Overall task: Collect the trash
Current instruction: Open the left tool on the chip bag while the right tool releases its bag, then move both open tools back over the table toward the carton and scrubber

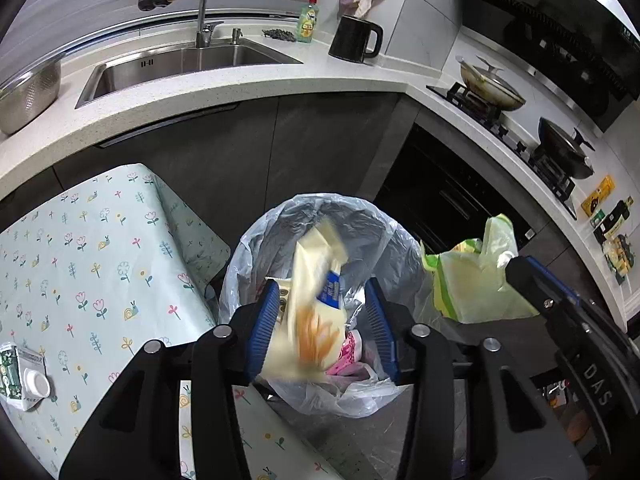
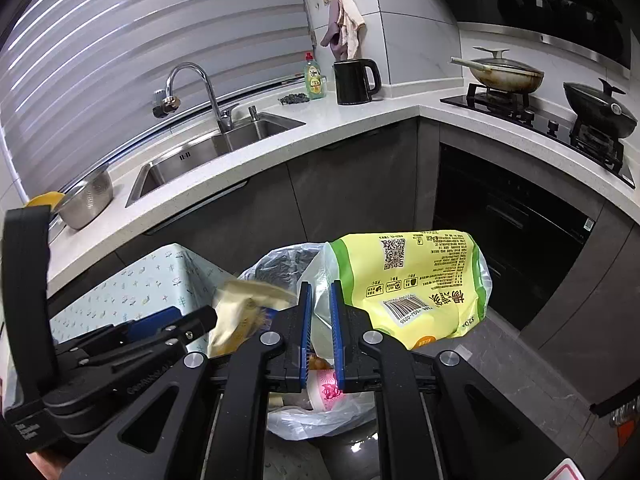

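My left gripper (image 1: 322, 320) is open above a trash bin lined with a clear bag (image 1: 256, 248). A cream snack wrapper (image 1: 316, 304), motion-blurred, hangs between its blue pads (image 1: 264, 320) without being clamped, over trash in the bin. My right gripper (image 2: 320, 324) is shut on the clear edge of a yellow-green food bag (image 2: 416, 276), held over the bin's (image 2: 280, 256) right side. The wrapper (image 2: 240, 308) and left gripper (image 2: 160, 332) show at its left. The green bag (image 1: 476, 280) and right gripper also show in the left wrist view.
A table with a floral cloth (image 1: 80, 260) stands left of the bin, with a small carton (image 1: 20, 376) on it. Behind are dark cabinets, a counter with sink (image 1: 180, 64), colander (image 1: 28, 96), kettle (image 1: 354, 38), and a stove with pans (image 1: 560, 148).
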Demonstrator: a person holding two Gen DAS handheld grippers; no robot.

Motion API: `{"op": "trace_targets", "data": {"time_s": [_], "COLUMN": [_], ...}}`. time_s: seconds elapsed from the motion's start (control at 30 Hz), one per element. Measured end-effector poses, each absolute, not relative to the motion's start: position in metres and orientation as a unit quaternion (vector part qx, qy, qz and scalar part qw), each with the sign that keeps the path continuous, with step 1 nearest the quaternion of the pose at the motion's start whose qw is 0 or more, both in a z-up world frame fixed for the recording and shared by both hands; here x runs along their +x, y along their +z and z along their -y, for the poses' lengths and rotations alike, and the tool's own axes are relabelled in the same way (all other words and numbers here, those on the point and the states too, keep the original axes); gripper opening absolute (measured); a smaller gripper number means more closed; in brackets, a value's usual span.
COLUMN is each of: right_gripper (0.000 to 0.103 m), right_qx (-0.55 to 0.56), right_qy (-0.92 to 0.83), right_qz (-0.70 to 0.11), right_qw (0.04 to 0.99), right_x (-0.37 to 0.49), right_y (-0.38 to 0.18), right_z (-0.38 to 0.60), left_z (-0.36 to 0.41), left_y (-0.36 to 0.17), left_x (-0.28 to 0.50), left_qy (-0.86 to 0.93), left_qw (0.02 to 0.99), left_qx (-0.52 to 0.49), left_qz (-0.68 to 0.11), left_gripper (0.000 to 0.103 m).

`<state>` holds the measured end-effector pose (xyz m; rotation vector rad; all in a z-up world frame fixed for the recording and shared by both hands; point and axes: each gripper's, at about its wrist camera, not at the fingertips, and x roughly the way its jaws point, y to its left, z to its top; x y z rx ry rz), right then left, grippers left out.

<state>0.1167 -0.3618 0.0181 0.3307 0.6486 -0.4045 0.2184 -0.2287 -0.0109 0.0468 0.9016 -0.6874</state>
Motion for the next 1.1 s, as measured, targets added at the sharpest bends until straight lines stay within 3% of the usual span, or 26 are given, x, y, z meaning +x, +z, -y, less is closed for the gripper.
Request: {"op": "trace_targets", "data": {"time_s": [0.5, 0.63, 1.1], "right_gripper": [0.009, 0.014, 0.026], "right_qx": [0.143, 0.141, 0.131], "right_qy": [-0.156, -0.157, -0.148], "right_qz": [-0.325, -0.323, -0.319], "right_qw": [0.922, 0.923, 0.927], "right_x": [0.152, 0.159, 0.159], "right_y": [0.017, 0.019, 0.032], "right_z": [0.333, 0.327, 0.301], "left_z": [0.194, 0.184, 0.151], "left_y": [-0.005, -0.003, 0.003], "left_x": [0.233, 0.238, 0.24], "left_qy": [-0.289, -0.276, -0.259], "left_qw": [0.861, 0.866, 0.875], "left_qx": [0.014, 0.01, -0.002], "left_qz": [-0.418, -0.416, -0.409], "left_gripper": [0.045, 0.051, 0.054]}}
